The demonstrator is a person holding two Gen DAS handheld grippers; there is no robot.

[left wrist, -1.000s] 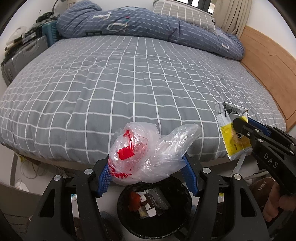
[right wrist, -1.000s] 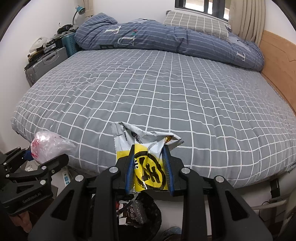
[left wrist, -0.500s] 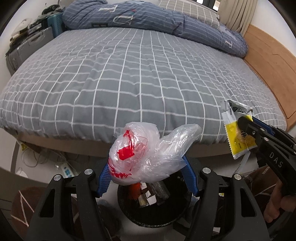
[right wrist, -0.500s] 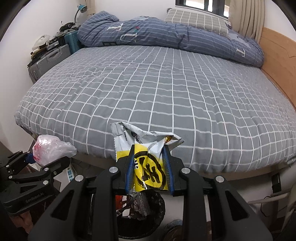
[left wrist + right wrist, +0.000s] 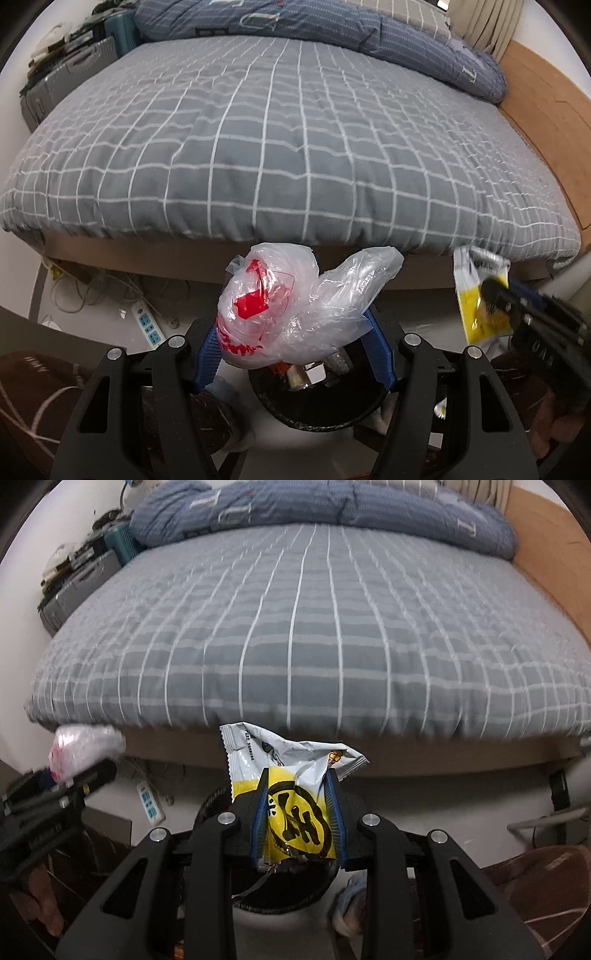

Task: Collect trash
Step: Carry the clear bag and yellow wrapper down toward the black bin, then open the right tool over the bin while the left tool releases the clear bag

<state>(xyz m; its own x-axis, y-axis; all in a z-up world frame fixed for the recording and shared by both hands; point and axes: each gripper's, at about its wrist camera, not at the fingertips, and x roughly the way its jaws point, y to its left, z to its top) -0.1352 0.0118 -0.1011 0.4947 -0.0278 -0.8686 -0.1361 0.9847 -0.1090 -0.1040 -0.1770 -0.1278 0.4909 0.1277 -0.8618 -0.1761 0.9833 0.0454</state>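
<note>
Left wrist view gives us the broadest thing first: a bed under a soft grey quilt crossed by thin white grid lines, its near edge rounded and puffy, with a rumpled blue striped duvet heaped along the far side and a smooth wooden headboard on the right. Below the bed edge, on pale floor, stands a round black trash bin with a dark rim, a few small shiny scraps lying inside. Directly above its opening we hold a crumpled clear plastic bag, thin and crinkly, glossy where light catches it, printed with red patches and bulging into two lobes; our left gripper has its blue ribbed pads about half apart and pressed against the bag's two sides. In the right wrist view our right gripper is nearly closed, pinching a snack wrapper between its pads: a flat foil pouch, white and creased at its serrated top, bright yellow lower down with a bold black round emblem. It hangs over the same bin, whose rim shows just beneath it. A white power strip with trailing cords lies on the floor to the left, near the bed's base.
</note>
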